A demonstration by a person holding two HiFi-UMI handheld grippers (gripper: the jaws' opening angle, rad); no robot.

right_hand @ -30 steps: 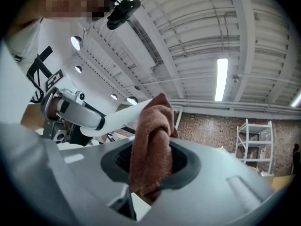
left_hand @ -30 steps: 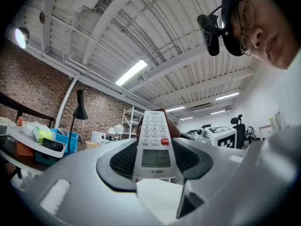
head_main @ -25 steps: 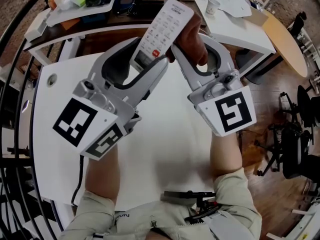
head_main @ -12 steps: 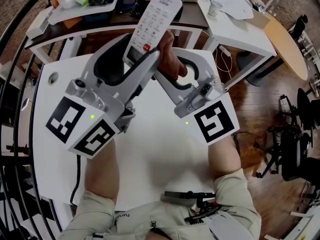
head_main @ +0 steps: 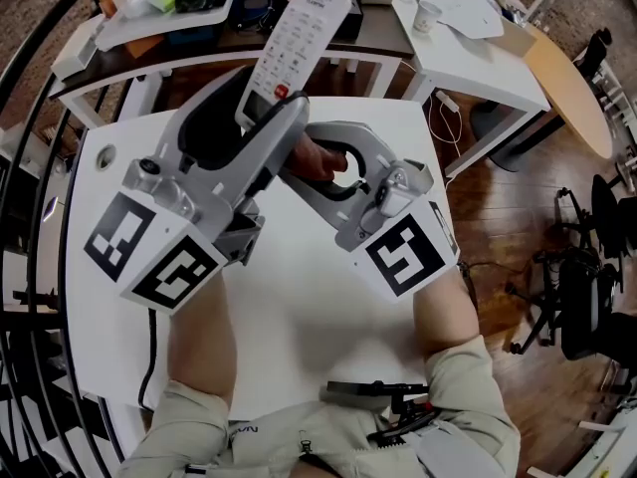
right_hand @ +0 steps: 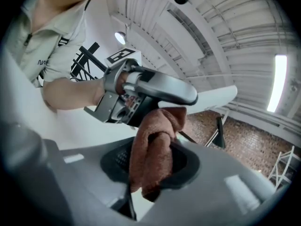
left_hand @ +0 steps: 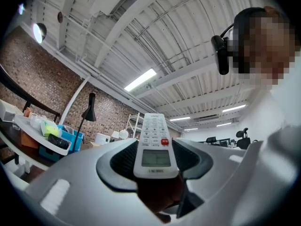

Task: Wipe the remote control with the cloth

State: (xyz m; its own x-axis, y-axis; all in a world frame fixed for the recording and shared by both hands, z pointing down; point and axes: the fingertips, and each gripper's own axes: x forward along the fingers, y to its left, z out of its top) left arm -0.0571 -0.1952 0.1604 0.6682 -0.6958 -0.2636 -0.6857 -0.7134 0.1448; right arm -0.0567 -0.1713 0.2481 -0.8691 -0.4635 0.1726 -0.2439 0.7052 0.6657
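Left gripper: the left gripper (left_hand: 155,160) is clamped on the remote control (left_hand: 154,142), one ribbed pad against each long edge near its lower end.
Remote control, pose: held in the air above the far edge of the white table (head_main: 328,307). Button face and small display face the left gripper's camera, red button right of centre above the display. In the head view it sticks out past the jaws toward the far side tables, tilted to the right.
Right gripper: the right gripper (right_hand: 153,166) is closed on the cloth (right_hand: 155,140), a reddish-brown wad pinched between its pads and bulging out above them.
Cloth, place: right under the remote's lower end and beside the left gripper's jaw. In the left gripper view it shows as a dark brown mass directly below the remote's bottom edge, apparently touching it.
Grippers, relation: crossed at the tips in the head view, the right one reaching in from the right beneath the left one's jaw.
Marker cubes: the left marker cube (head_main: 159,252) and the right marker cube (head_main: 403,257) both sit toward the person, over the table.
Forearms: both bare, in light sleeves.
Background: a tray (head_main: 149,18) with a yellow-green item at far left, a paper cup (head_main: 425,13) at far right, wooden floor (head_main: 518,307) to the right.
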